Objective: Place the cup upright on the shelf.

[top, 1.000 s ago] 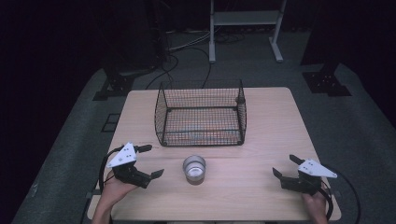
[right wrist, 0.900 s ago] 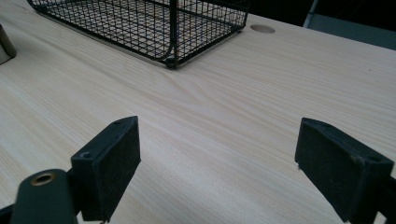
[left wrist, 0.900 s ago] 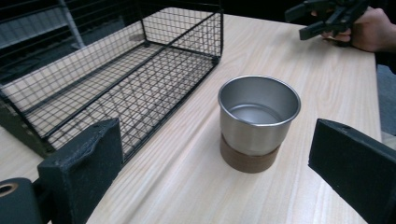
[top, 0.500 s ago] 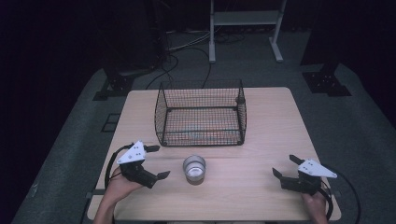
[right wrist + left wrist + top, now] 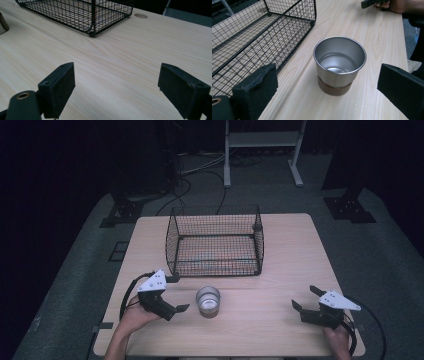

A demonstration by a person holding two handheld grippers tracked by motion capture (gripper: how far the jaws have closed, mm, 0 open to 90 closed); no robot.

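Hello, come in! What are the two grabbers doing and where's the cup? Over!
Left gripper open, aimed at the cup. Right gripper open over bare table. Cup upright, empty, in front of the wire basket. Nothing in the way.

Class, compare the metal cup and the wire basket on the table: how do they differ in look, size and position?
The metal cup has solid, shiny walls on a brown base; the wire basket is black open mesh. The cup is round and small; the basket is rectangular and much larger. The cup stands nearer the person, close to the left claw; the basket sits farther back. Both are upright, open-topped and empty, on the wooden table.
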